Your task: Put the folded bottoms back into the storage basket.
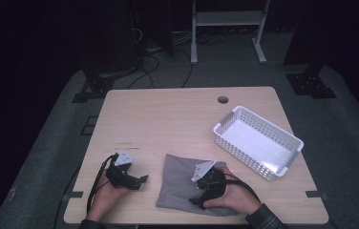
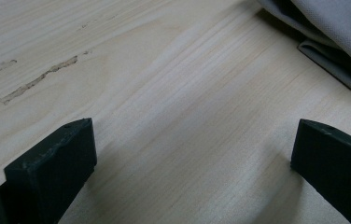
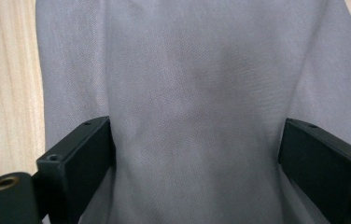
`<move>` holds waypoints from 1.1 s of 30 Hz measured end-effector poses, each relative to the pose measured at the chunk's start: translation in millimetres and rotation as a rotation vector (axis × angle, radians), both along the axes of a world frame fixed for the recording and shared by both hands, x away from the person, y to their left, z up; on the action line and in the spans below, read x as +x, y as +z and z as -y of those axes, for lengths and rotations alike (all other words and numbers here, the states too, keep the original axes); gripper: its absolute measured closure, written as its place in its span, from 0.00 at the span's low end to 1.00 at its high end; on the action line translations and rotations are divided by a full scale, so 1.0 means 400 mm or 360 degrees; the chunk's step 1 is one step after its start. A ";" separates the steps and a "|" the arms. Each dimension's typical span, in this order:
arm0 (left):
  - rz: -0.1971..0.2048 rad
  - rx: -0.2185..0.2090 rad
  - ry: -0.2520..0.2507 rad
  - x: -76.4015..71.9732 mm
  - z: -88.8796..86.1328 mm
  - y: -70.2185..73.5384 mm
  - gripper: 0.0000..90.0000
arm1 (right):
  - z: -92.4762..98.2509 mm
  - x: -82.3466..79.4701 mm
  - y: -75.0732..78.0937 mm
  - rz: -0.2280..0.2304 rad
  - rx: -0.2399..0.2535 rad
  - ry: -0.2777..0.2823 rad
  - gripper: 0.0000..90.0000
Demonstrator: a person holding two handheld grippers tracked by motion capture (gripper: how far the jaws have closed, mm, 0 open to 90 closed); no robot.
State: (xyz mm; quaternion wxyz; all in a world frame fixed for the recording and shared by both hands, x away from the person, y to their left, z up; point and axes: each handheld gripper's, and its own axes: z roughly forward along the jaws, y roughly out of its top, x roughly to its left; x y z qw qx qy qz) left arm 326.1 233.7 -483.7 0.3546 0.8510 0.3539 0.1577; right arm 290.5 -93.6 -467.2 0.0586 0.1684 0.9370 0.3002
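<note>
On the pale wooden worktop (image 1: 168,119), left tongs (image 1: 142,179) spread wide over bare wood, just beside the near-left edge of the flat grey woven cloth (image 1: 177,183), likely poised to take it. Right tongs (image 1: 197,199) spread too, lying on the cloth, presumably pinning it. Farther right, white perforated plastic basket (image 1: 258,143), with open room behind.

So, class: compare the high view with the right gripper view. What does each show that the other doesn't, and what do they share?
High view alone: the white basket, the left gripper over bare table, and both hands. Right gripper view alone: the cloth's fine weave, seen close between the open jaws. Shared: the grey cloth, the right gripper over it, and light wood.
</note>
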 end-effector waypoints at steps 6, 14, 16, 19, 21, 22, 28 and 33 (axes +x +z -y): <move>0.0000 0.0000 0.0000 0.000 0.000 0.000 0.00 | 0.007 -0.010 0.005 0.0004 0.0036 -0.0005 0.30; -0.0001 0.0001 0.0000 0.000 0.000 0.000 0.00 | 0.012 -0.002 0.012 -0.0014 0.0094 -0.0091 0.65; 0.0000 0.0001 -0.0001 0.000 0.000 0.000 0.00 | 0.014 0.000 0.012 -0.0032 0.0118 -0.0107 0.68; -0.0001 0.0001 0.0000 0.000 0.000 0.000 0.00 | 0.028 0.014 0.010 -0.0113 0.0208 -0.0137 0.73; -0.0001 0.0001 -0.0001 0.000 0.000 0.000 0.00 | 0.030 0.015 0.012 -0.0121 0.0217 -0.0142 0.75; -0.0001 0.0001 -0.0001 0.000 0.000 0.000 0.00 | 0.033 0.017 0.017 -0.0115 0.0234 -0.0137 0.77; -0.0001 0.0001 -0.0002 0.001 0.000 0.000 0.00 | 0.049 0.022 0.039 -0.0130 0.0284 -0.0140 0.80; -0.0002 0.0001 -0.0002 0.001 0.000 0.000 0.00 | 0.058 0.023 0.064 -0.0118 0.0317 -0.0144 0.80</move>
